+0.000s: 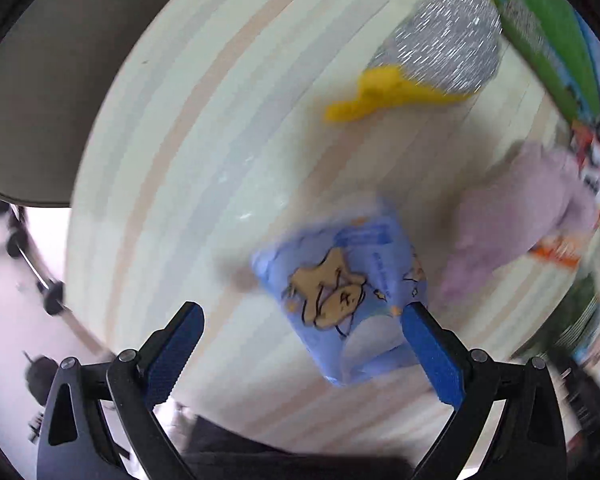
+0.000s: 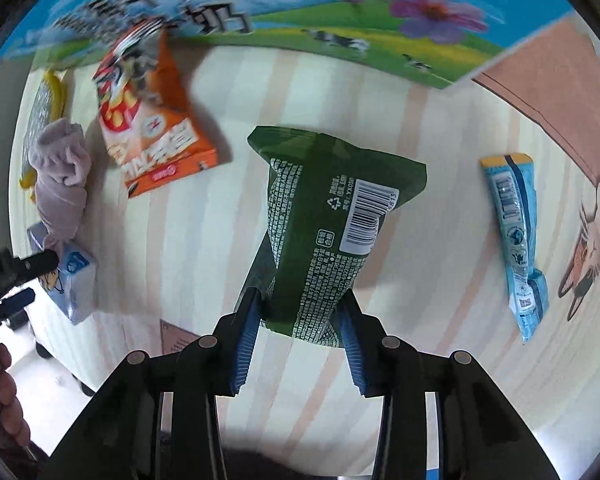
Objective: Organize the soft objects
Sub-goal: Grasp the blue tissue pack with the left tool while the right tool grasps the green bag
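My left gripper [image 1: 302, 316] is open above the striped table [image 1: 204, 160]. A blue tissue pack [image 1: 342, 292] with a cartoon bear lies just by its right finger [image 1: 428, 344], not held. A lilac cloth [image 1: 516, 216] lies to the right, a silver scourer with a yellow handle [image 1: 440, 40] farther off. My right gripper [image 2: 300, 316] is shut on a dark green snack bag [image 2: 324, 224] and holds it over the table. The right wrist view also shows the tissue pack [image 2: 72, 280], the lilac cloth [image 2: 60, 176] and the left gripper [image 2: 16, 276] at the left edge.
An orange snack bag [image 2: 152, 120] leans near a printed milk carton box [image 2: 300, 12] at the back. A light blue stick pack [image 2: 516, 236] lies at the right beside a brown cardboard box with a cat drawing [image 2: 580, 160]. The table edge runs along the left.
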Motion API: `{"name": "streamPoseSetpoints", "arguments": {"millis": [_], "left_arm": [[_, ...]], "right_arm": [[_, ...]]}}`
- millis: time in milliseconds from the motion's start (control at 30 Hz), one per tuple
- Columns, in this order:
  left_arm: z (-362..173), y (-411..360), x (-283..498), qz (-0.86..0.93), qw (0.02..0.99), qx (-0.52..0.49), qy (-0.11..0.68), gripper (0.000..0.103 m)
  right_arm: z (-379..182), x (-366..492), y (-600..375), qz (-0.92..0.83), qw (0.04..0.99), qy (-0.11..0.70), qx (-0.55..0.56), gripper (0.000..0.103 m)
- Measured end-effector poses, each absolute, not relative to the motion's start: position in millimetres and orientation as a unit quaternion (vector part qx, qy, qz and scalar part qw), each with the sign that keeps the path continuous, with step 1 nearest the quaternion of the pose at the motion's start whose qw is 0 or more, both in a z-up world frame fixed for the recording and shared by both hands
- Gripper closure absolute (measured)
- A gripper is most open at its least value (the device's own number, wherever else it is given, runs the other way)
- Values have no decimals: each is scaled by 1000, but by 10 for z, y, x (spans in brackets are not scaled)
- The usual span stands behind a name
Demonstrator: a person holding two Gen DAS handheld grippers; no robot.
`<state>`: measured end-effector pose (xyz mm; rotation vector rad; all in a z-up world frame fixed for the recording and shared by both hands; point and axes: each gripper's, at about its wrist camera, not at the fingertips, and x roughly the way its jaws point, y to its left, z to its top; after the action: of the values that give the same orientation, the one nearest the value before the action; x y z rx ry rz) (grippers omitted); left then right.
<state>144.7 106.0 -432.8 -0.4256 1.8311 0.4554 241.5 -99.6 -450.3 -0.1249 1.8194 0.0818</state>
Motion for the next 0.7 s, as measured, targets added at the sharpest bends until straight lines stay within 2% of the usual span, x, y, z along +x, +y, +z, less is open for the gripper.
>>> {"name": "streamPoseSetpoints", "arguments": {"millis": [100,200,267,500,567,600,700], "left_arm": [[-4264,1131,1287,187,572,-199,774,1],[-4239,1160,1202,175,573,-254,759,1],[-4219,1155,1174,166,578,-287,745,1],[-4451,922,1391,163,582,-221,766,1],[-4487,851,1376,161,586,-203,767,11],[-4495,799,1400,156,589,-192,769,20],[-4476,617,1455,138,599,-156,773,21]], "right_arm": [[-4482,2381,-941,44,607,792,-48,60],[-4522,2313,-848,42,607,793,-31,51],[-4531,2294,-815,39,609,792,-20,49],[-4542,2418,-659,29,607,794,-24,48],[-4567,2394,-597,26,609,792,-26,49],[-4552,2378,-583,27,609,792,-30,50],[-4594,2285,-539,39,601,798,-33,57]]}}
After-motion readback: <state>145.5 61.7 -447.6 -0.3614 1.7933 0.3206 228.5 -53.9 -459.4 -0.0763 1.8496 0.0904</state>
